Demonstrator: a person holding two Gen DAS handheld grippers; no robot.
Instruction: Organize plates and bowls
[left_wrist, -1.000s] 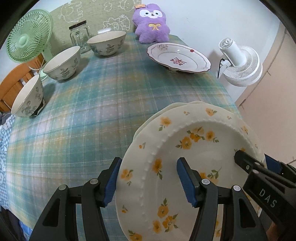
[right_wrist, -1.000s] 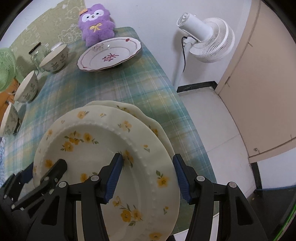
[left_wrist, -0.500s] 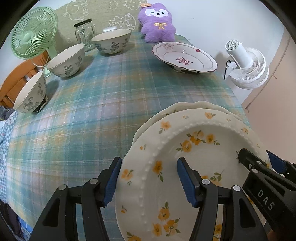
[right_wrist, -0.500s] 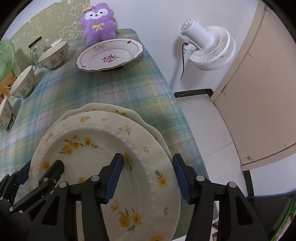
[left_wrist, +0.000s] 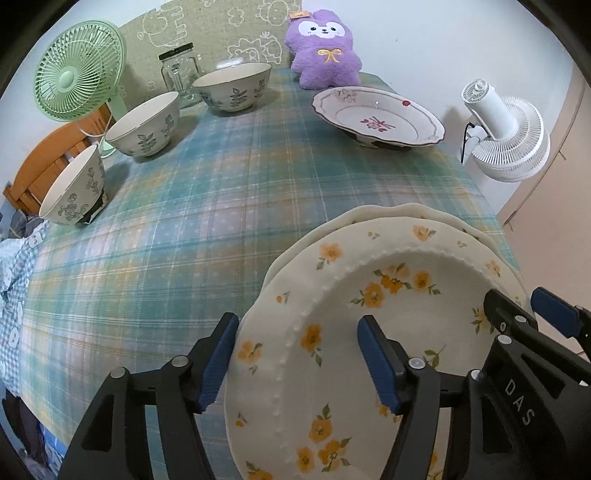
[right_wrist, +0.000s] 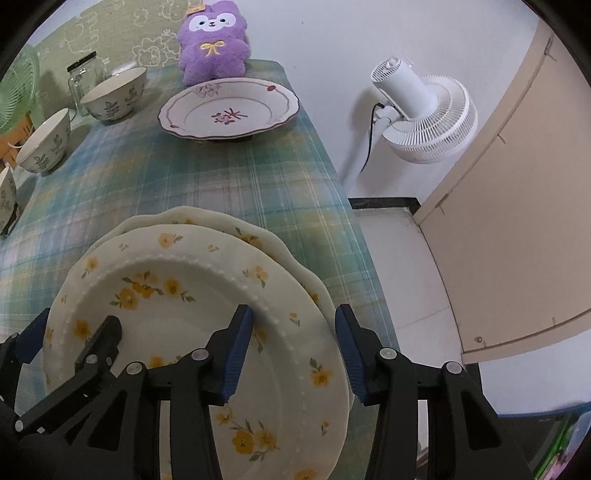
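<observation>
Cream glazed ceramic, sprigged with yellow flowers: the yellow-flowered plate (left_wrist: 369, 332) fills the lower right of the left wrist view and the lower left of the right wrist view, lying on a second cream plate (right_wrist: 258, 229) whose scalloped edge shows beyond it, both on the green plaid tablecloth (left_wrist: 203, 221) at the table's near corner. The left gripper (left_wrist: 295, 354) straddles the top plate's left rim, its blue pads standing clear on either side and its jaws opening. The right gripper (right_wrist: 291, 350) brackets the opposite rim of the stack, its jaws closing, with a gap visible between the outer pad and the rim, so neither appears to grip. Across the upper left of the left wrist view sit three leaf-patterned bowls (left_wrist: 146, 123), with a glass jar (left_wrist: 179, 74) and a green fan (left_wrist: 77, 81) behind them. A red-flowered dish (left_wrist: 380, 116) lies toward the upper right below a purple plush toy (left_wrist: 325, 48), and a white fan (right_wrist: 424, 114) stands off the table's edge. The plates look rigid, fairly heavy, slick-glazed and breakable. The beaded rim is the likely place to pinch, squarely across the edge so it cannot slide out, and the stack's closeness to the table edge suggests any lift should be level and slow
</observation>
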